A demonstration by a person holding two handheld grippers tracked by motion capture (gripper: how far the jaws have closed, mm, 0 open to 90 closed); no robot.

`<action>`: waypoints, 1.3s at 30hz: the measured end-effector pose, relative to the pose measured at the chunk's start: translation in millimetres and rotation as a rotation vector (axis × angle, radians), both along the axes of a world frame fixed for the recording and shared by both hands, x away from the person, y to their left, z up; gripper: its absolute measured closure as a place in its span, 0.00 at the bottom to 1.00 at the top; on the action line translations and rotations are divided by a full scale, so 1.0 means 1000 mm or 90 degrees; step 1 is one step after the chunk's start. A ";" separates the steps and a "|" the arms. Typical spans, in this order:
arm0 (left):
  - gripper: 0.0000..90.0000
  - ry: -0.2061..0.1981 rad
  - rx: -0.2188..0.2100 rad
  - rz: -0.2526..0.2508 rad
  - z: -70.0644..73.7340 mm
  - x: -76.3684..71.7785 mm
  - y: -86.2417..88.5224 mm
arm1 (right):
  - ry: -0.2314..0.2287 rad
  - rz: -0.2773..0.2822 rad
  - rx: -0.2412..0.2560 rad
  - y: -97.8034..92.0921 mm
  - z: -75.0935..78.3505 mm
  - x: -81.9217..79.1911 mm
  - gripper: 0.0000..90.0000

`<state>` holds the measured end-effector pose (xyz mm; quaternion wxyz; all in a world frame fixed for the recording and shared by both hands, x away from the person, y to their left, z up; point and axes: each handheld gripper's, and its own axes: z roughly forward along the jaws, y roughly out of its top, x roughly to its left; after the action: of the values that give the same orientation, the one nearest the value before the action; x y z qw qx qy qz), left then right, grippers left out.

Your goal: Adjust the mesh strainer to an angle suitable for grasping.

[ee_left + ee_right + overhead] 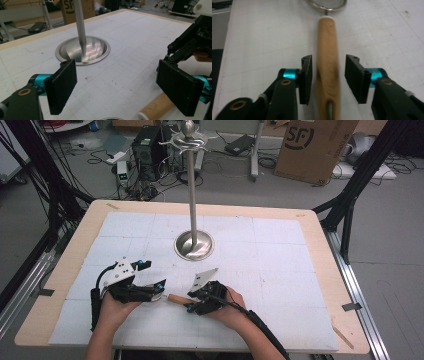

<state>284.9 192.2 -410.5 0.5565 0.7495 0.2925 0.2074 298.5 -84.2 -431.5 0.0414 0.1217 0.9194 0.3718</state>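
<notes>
The fingers (354, 77) of your right gripper (329, 78) are standing apart on either side of a wooden handle (327, 62), with a narrow gap showing on each side, so they are flanking it and not clamped on it. The handle is lying on the white gridded mat (280, 270) of the worktop (325, 245), and at its far end a thin metal neck is joining it to a round metal rim (327, 6) that is cut off by the top edge of the right gripper view. In the high view your right hand (232, 307) is holding that gripper at the near middle of the mat, with the handle (177, 298) pointing toward your left gripper (150, 290). The fingers (62, 88) of your left gripper are spread wide with nothing between them, hovering just above the mat; the handle's white-tipped end (155, 108) is showing low between them in the left gripper view. Further back, a tall metal stand (193, 195) is rising from a round dished base (194, 245) near the mat's centre, with curved hooks (187, 141) at its top. Beyond the worktop, a cardboard box (312, 147) is sitting on the floor.
</notes>
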 end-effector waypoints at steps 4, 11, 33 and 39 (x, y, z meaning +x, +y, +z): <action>0.20 -0.001 0.002 0.001 0.000 -0.001 0.000 | -0.010 -0.023 -0.018 -0.013 -0.001 0.001 0.60; 0.20 0.001 0.007 -0.001 0.000 0.000 0.000 | -0.012 -0.086 -0.015 -0.028 -0.002 0.015 0.61; 0.19 0.012 0.020 0.000 -0.005 0.001 -0.003 | -0.038 -0.171 0.109 -0.102 0.034 -0.008 0.47; 0.20 0.013 0.023 -0.004 -0.005 0.001 -0.004 | -0.054 -0.170 0.135 -0.118 0.044 -0.023 0.45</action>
<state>285.5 188.1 -415.4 0.5405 0.7624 0.2923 0.2030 276.0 -202.4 -387.7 0.1161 0.2304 0.8480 0.4629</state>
